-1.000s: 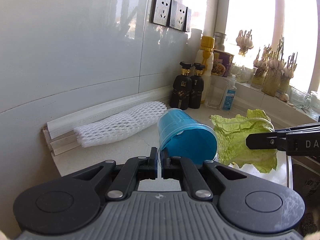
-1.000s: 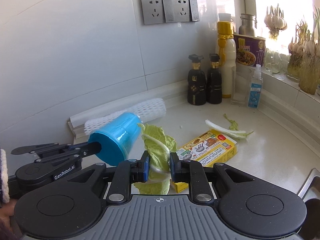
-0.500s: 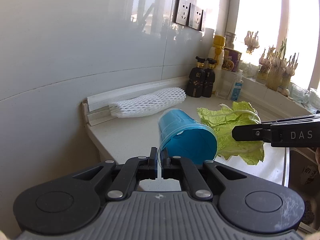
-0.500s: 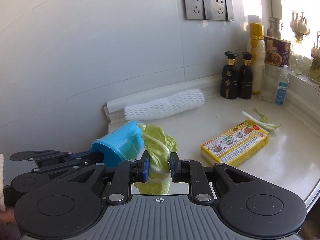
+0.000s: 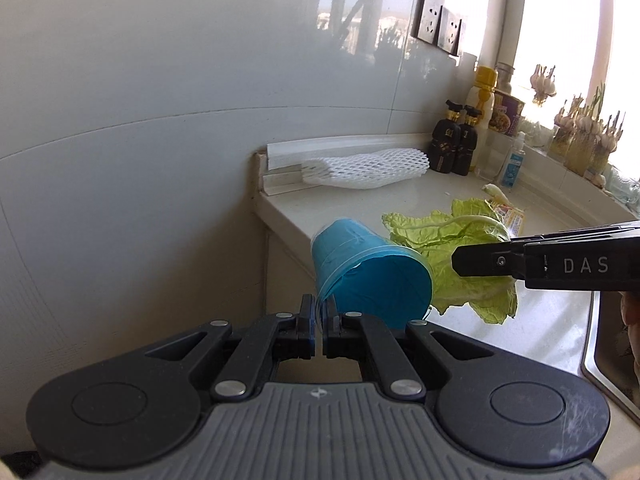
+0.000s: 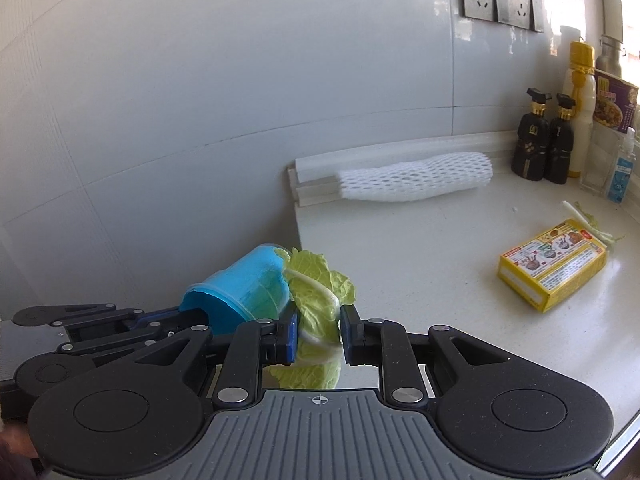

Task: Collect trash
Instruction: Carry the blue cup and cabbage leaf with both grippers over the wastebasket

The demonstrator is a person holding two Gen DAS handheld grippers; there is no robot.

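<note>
My left gripper [image 5: 318,322] is shut on the rim of a blue plastic cup [image 5: 368,270], which it carries tilted on its side in the air by the counter's left end. Just to its right, my right gripper [image 6: 318,334] is shut on a green cabbage leaf [image 6: 316,292]; the same leaf [image 5: 456,248] hangs from the right gripper's fingers [image 5: 480,260] in the left wrist view. The cup [image 6: 244,284] and the left gripper [image 6: 176,314] sit close on the leaf's left in the right wrist view. Both loads hang above the counter's front left corner.
On the white counter [image 6: 420,248] lie a white foam net sleeve [image 6: 416,182], a yellow carton [image 6: 554,266] and a cabbage scrap [image 6: 592,224]. Two dark bottles [image 6: 546,146], a yellow-capped bottle [image 6: 578,104] and a small spray bottle [image 6: 620,170] stand at the back. A sink edge [image 5: 600,344] lies right.
Both grippers have drawn back leftwards from the back of the counter with cup and leaf still held. The counter's left end and the wall below it have come into view.
</note>
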